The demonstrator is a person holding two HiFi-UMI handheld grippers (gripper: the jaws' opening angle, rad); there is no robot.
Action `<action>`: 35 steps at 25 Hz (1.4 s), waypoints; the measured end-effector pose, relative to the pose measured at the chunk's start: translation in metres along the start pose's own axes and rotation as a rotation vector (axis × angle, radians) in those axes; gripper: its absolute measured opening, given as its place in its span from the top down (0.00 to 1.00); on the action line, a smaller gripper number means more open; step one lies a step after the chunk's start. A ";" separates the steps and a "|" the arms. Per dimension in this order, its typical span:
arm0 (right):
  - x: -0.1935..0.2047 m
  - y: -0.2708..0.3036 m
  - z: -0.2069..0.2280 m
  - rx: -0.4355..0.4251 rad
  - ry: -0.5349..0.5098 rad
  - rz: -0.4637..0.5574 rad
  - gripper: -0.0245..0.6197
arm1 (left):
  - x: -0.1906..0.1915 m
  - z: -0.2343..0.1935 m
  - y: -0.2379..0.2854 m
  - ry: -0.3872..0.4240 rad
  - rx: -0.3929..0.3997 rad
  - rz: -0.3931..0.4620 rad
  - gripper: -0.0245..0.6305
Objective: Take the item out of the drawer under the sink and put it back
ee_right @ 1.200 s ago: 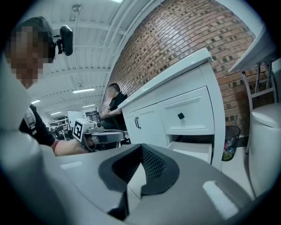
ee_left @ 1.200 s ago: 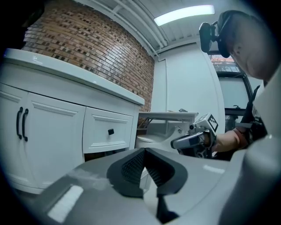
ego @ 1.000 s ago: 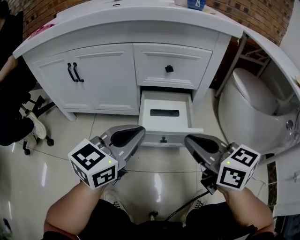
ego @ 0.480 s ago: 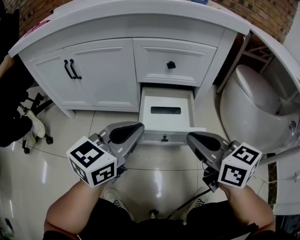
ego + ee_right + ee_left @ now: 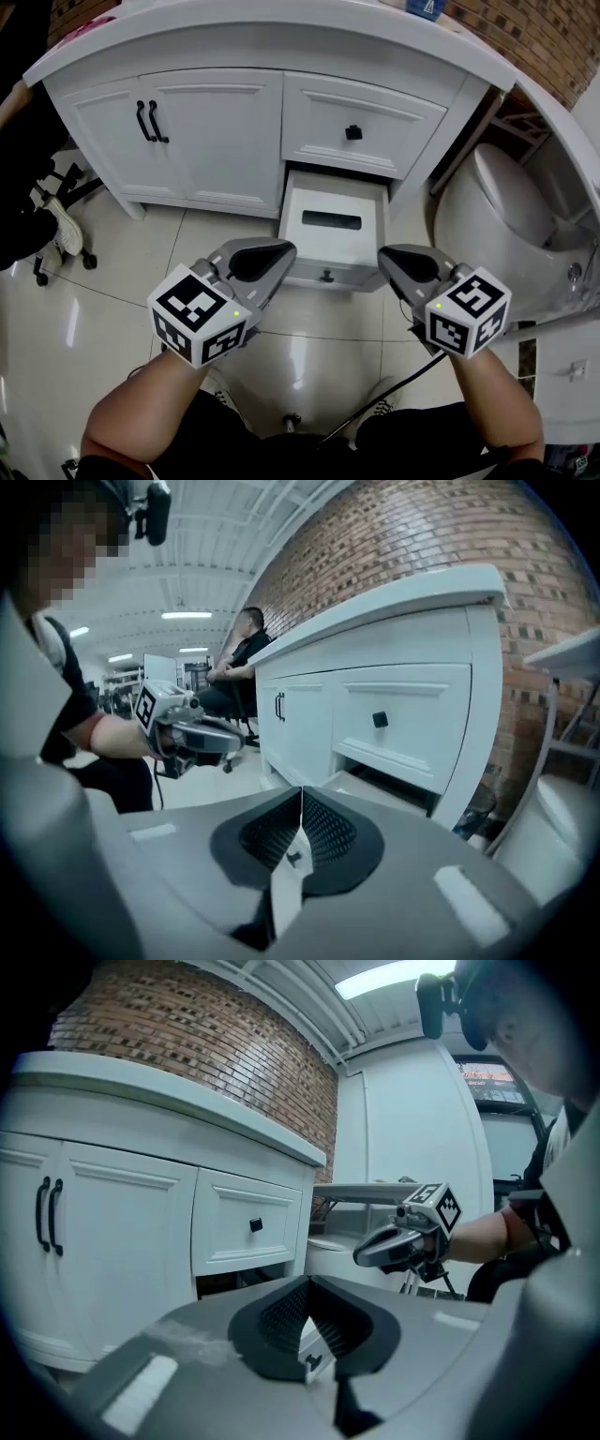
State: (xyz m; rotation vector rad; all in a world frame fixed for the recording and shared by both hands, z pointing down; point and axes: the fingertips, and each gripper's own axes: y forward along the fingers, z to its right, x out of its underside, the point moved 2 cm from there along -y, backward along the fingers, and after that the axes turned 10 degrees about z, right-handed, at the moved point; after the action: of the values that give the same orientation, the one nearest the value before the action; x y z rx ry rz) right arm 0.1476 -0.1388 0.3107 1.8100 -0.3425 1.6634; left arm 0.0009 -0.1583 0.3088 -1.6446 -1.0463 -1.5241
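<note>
Legend: the lower drawer (image 5: 292, 217) of the white vanity (image 5: 216, 141) is shown pulled open, and the dark oblong item (image 5: 330, 220) is seen lying inside it. The left tool (image 5: 279, 253) and the right tool (image 5: 392, 257) are held near the drawer's front, one at each side. The jaws of each are closed together, with nothing gripped.

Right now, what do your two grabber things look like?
Both the left gripper and right gripper are grey and beak-shaped, with black ridged pads inside. Each carries a white cube with black square markers. A black cable trails from the right one.
</note>
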 end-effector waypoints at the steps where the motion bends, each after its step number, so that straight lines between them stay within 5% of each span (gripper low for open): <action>1: 0.000 0.006 0.006 0.007 -0.046 -0.014 0.96 | 0.001 -0.003 -0.001 0.002 -0.010 -0.002 0.95; 10: -0.012 0.078 0.038 -0.095 -0.110 -0.068 0.73 | 0.005 -0.019 -0.004 -0.028 -0.049 -0.004 0.95; 17: -0.016 0.131 0.068 -0.142 -0.301 -0.108 0.70 | 0.011 -0.033 -0.006 -0.031 -0.075 -0.022 0.95; 29: 0.107 0.172 0.091 -0.365 -0.530 -0.528 0.57 | 0.017 -0.026 -0.004 -0.046 -0.037 -0.050 0.95; 35: 0.141 0.202 0.093 -0.417 -0.545 -0.633 0.51 | 0.011 -0.020 -0.002 -0.064 -0.011 -0.031 0.95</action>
State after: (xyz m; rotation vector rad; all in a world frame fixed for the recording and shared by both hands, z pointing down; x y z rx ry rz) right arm 0.1245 -0.3156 0.5037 1.7649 -0.2764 0.6055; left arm -0.0098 -0.1738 0.3219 -1.7023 -1.1042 -1.5089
